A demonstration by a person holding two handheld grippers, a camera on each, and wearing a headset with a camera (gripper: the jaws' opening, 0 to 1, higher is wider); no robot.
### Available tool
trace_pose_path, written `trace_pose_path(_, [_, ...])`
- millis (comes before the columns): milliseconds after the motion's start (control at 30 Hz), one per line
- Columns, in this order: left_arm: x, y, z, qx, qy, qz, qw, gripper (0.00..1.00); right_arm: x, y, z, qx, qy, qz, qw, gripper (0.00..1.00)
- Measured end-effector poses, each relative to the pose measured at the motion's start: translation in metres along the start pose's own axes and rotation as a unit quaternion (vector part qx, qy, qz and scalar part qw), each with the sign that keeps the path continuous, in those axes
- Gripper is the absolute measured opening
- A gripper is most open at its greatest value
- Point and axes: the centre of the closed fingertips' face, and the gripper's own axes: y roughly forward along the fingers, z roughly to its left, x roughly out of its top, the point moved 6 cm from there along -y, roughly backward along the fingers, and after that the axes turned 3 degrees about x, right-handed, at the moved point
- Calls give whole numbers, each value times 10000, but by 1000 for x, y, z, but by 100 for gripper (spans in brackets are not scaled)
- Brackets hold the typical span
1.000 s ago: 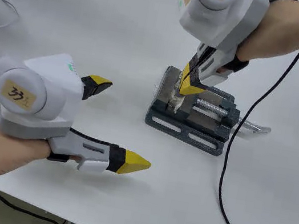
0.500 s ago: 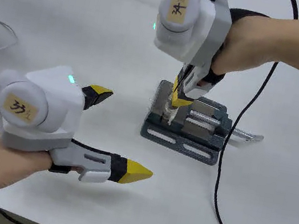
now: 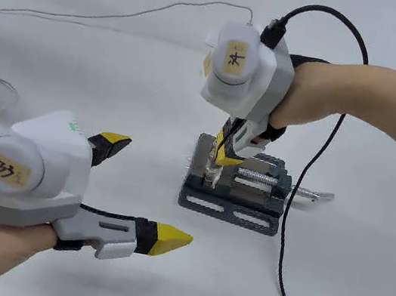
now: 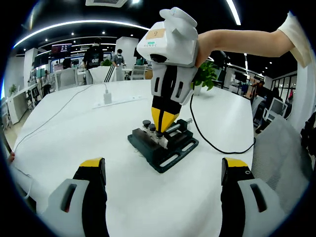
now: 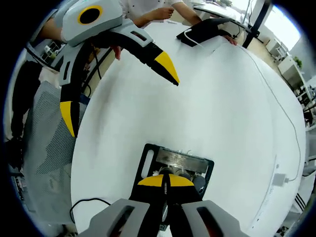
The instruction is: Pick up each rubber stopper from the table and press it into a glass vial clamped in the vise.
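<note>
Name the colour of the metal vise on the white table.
Dark grey metal vise; best in the head view.

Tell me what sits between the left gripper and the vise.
Just bare white tabletop lies between the left gripper and the vise; the head and left gripper views show it.

Vial (image 3: pixel 212 174) half hidden behind right tool (image 3: pixel 221 157)

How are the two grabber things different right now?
The left gripper has its fingers wide apart; the right gripper has them closed together. The left gripper lies level over bare table; the right gripper points down at the vise. Both have yellow tips and white bodies.
</note>
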Motion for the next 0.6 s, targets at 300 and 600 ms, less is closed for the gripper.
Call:
trace_pose_path(300, [4,1,-2,32,95,44,9999,97,-9,-1,1,-284,286,-763,9963,0])
trace_pose_path(600, [8,3,-3,20,147,42,9999,97,-15,-3,-2,-679,304,-1058,9916,4])
